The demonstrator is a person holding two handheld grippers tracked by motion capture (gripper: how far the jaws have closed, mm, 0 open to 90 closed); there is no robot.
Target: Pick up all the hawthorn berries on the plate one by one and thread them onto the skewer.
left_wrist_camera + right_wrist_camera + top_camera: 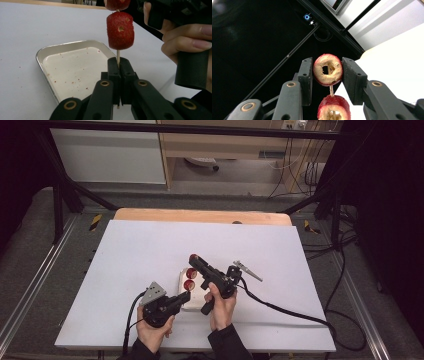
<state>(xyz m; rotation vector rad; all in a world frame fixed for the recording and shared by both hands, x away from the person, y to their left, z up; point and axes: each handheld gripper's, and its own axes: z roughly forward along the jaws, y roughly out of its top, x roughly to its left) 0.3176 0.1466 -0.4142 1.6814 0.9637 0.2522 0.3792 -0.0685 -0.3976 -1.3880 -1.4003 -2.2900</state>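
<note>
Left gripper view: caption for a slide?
Left gripper pinches a skewer of red fruit over a metal tray.

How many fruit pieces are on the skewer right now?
2. The upper piece sits between the right gripper pads at the skewer's top; the lower piece sits beneath it, above the left gripper, which clamps the stick. None look hidden.

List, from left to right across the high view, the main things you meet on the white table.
Left gripper → small white tray → red fruit pieces on a skewer → right gripper → the right gripper's trailing black cable.
</note>
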